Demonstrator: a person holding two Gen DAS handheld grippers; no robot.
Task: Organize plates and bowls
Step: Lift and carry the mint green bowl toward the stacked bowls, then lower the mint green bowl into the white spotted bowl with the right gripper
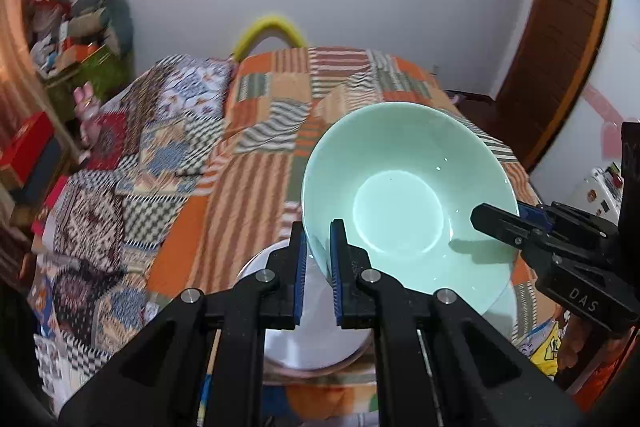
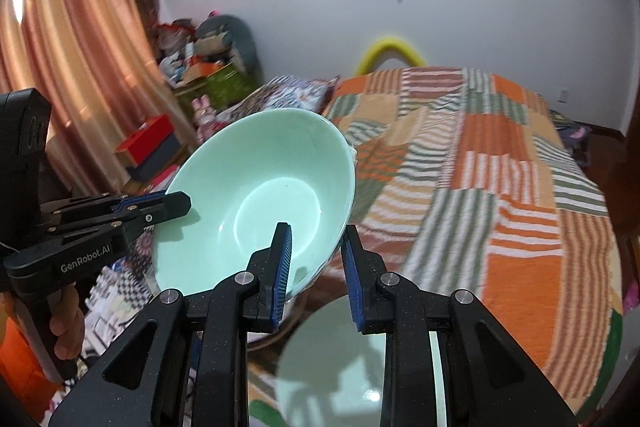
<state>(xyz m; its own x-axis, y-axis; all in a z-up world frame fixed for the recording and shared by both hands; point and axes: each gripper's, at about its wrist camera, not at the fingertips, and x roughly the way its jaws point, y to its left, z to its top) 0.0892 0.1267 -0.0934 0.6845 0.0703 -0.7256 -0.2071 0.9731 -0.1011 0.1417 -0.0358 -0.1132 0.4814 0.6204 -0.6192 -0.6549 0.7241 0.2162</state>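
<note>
A mint-green bowl point(image 1: 400, 163) point(image 2: 256, 163) hangs tilted above the bed, held by both grippers. My left gripper point(image 1: 318, 227) is shut on its near-left rim, one pad inside the bowl and one outside. My right gripper point(image 2: 316, 229) is shut on the opposite rim in the same way. Each gripper also shows in the other's view: the right gripper point(image 1: 500, 221) at the bowl's right edge, the left gripper point(image 2: 176, 207) at its left edge, with a hand below it. Under the bowl a pale plate point(image 1: 308, 347) point(image 2: 336, 379) lies on the bed, partly hidden by my fingers.
The bed wears an orange, green and white striped patchwork cover point(image 1: 260, 187) point(image 2: 500, 187), with a checkered quilt point(image 1: 120, 211) on its left side. Piled boxes point(image 1: 80, 39) and a curtain point(image 2: 80, 47) stand at the left. A wooden door point(image 1: 560, 47) is at the right.
</note>
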